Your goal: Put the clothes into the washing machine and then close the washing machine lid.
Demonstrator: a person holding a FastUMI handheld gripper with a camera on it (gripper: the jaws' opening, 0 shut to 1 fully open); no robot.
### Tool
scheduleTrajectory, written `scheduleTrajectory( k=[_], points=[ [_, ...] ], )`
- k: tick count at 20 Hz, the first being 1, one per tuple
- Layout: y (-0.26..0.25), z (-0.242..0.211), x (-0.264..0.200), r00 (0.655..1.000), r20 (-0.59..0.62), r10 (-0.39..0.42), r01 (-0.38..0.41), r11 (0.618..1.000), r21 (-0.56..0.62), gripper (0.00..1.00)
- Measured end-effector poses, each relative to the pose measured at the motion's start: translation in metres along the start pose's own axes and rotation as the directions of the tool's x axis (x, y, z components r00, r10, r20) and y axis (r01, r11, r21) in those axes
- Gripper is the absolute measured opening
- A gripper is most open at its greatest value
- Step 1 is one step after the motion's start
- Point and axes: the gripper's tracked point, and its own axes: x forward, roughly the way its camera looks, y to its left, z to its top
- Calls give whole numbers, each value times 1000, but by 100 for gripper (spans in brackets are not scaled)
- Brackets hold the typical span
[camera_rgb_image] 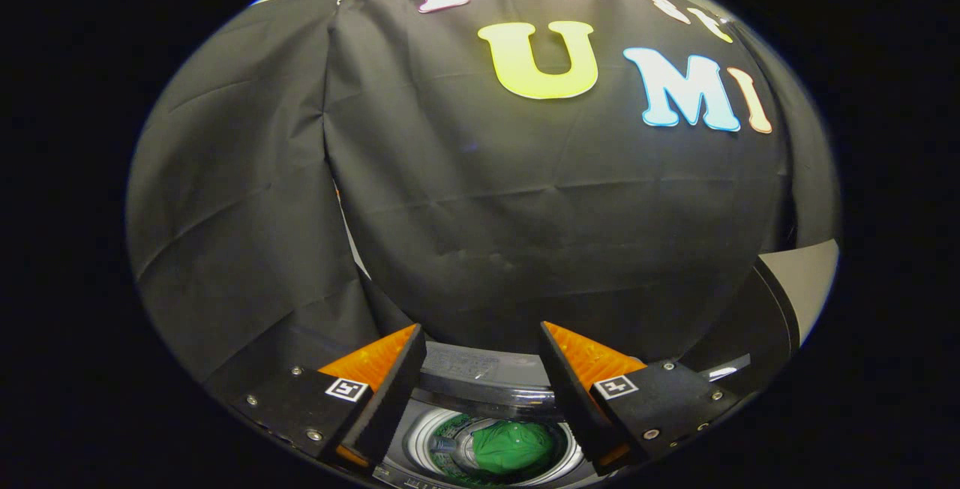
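Between the spread, empty fingers of the gripper point(482, 369), below them, green clothes point(513, 446) lie inside the washing machine point(480, 380) drum; loading appears done, lid closing judged still to come

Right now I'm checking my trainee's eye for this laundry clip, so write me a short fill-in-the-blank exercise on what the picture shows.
1. The claw has its fingers ____, with nothing held between them.
2. The cloth lying in the washing machine drum is ____ in colour.
3. The green garment lies ____ the claw's two fingers in the view, down in the drum.
4. The washing machine's lid is ____.

Missing words: open; green; between; open
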Motion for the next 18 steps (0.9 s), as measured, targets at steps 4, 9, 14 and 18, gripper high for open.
scheduleTrajectory(
  k=[4, 9, 14, 18],
  points=[
    [2, -7, -11, 998, 65, 3, -2, 1000, -23, 94],
    [6, -17, -21, 996, 90, 12, -9, 999, -33, 93],
    [7, -25, -32, 993, 117, 15, -10, 999, -38, 93],
    [9, -37, -41, 993, 120, 15, -11, 999, -30, 93]
  ],
)
